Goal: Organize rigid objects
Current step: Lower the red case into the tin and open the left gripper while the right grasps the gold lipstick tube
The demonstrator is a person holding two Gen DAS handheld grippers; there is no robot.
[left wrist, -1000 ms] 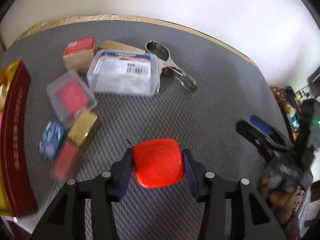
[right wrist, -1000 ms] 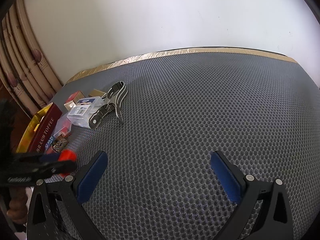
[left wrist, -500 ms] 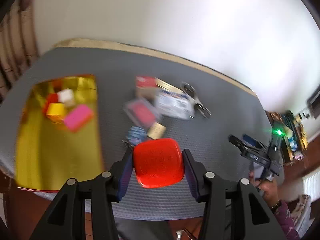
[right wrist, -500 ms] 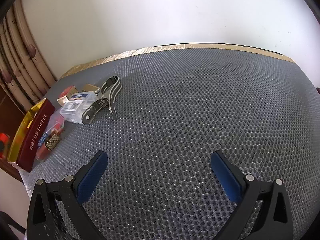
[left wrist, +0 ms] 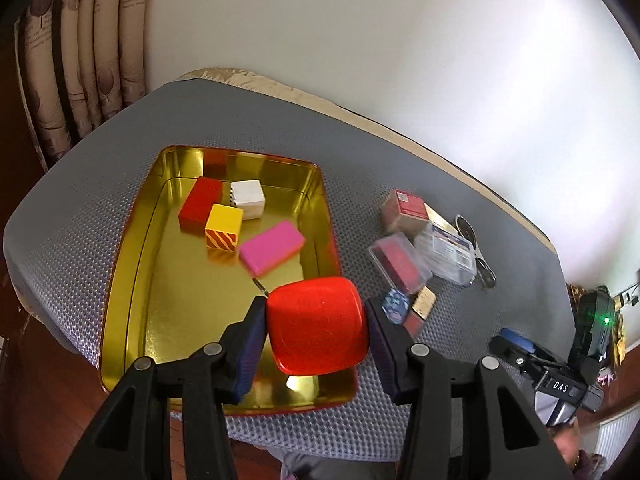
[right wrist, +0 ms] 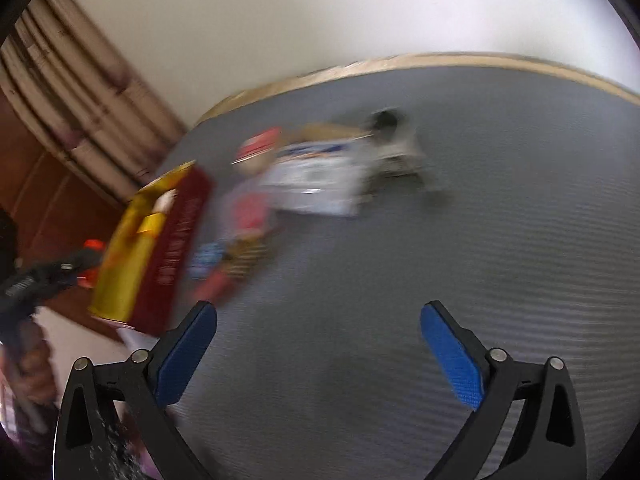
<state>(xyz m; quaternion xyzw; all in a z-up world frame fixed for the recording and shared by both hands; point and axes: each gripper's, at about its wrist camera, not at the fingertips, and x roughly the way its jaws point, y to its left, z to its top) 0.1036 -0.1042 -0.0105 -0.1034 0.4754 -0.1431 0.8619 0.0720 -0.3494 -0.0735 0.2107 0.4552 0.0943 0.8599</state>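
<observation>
Covering the table, a grey honeycomb mat [left wrist: 248, 128] meets a white wall [left wrist: 360, 40] beside beige curtains [left wrist: 92, 40]. Your left gripper [left wrist: 316, 330] clamps the red rounded box [left wrist: 316, 326] above the gold tin [left wrist: 132, 240]; your right gripper [right wrist: 320, 354] gapes wide, holding nothing.

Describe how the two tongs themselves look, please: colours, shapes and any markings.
Both tongs, left and right, have black angular frames with triangular cut-outs, silver round rivets, and flat blue textured pads. Seen from the left wrist camera, the right unit carries a white "DAS" label and a green light.
</observation>
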